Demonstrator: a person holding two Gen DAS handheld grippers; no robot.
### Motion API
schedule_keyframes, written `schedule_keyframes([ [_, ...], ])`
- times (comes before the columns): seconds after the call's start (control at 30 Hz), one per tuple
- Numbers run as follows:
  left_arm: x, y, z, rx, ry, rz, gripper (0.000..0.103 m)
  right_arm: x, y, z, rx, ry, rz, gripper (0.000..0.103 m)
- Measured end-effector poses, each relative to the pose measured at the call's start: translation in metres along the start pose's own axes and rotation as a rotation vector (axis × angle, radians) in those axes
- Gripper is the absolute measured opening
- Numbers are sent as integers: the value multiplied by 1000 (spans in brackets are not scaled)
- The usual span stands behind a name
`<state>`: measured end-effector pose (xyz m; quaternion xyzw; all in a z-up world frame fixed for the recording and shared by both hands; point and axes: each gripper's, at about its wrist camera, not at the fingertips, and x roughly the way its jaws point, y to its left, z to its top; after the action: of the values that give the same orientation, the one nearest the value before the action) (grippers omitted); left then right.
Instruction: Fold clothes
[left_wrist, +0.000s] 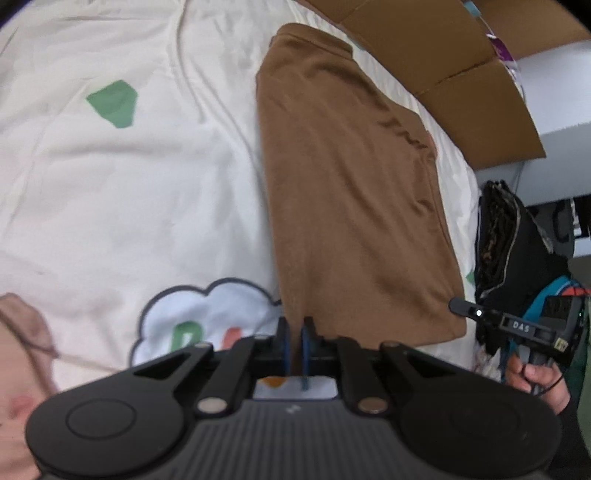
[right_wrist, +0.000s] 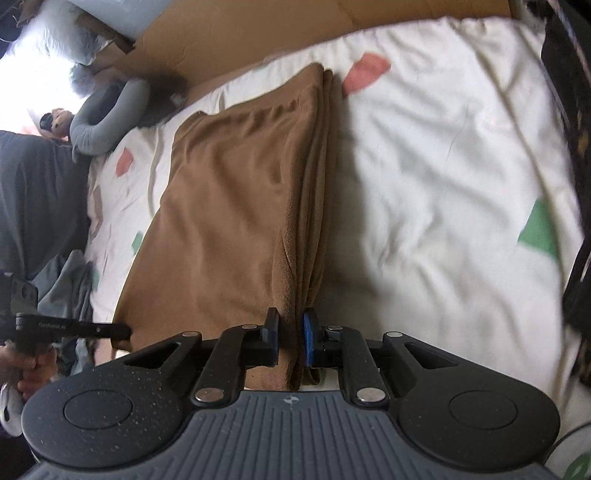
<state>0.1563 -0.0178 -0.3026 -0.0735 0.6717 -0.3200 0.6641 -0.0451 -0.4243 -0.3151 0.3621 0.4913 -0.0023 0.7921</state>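
Cloth, brown (left_wrist: 354, 192): folded to a long layered strip on the bed (left_wrist: 110, 192), ahead of both my tools. Left tool (left_wrist: 294, 332): clenched on its near corner. Right tool (right_wrist: 290, 332): clenched on the stacked near edge. Step, as I judge: mid-fold; next, carry both corners forward together. Cardboard (left_wrist: 461, 74) beyond; dark bag (left_wrist: 517, 258) right.

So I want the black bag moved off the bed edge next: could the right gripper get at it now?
Probably not yet: the right gripper is shut on the brown garment. The black bag lies just beyond it, unobstructed, once it lets go.
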Motion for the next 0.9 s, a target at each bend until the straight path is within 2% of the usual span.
schedule_keyframes([
  [0.23,-6,7,-17,25,66,3,6,-1,15,-20,-54,75,48,12],
  [0.47,-5,10,-30,49,116,17,6,2,16,-40,-46,129,67,11],
  [0.57,5,22,-35,41,146,31,6,10,15,-48,-50,144,54,12],
  [0.63,16,30,-37,34,169,65,9,18,9,-52,-37,168,23,13],
  [0.73,25,36,-37,1,175,121,13,19,10,-49,-40,173,-4,21],
  [0.77,23,36,-37,-4,168,119,15,17,11,-45,-44,164,-8,28],
  [0.8,21,34,-36,0,159,122,18,15,13,-41,-49,154,-12,43],
  [0.83,18,33,-33,7,147,126,20,13,14,-37,-53,144,-16,46],
  [0.9,11,31,-26,16,123,128,31,9,17,-29,-62,125,-25,47],
])
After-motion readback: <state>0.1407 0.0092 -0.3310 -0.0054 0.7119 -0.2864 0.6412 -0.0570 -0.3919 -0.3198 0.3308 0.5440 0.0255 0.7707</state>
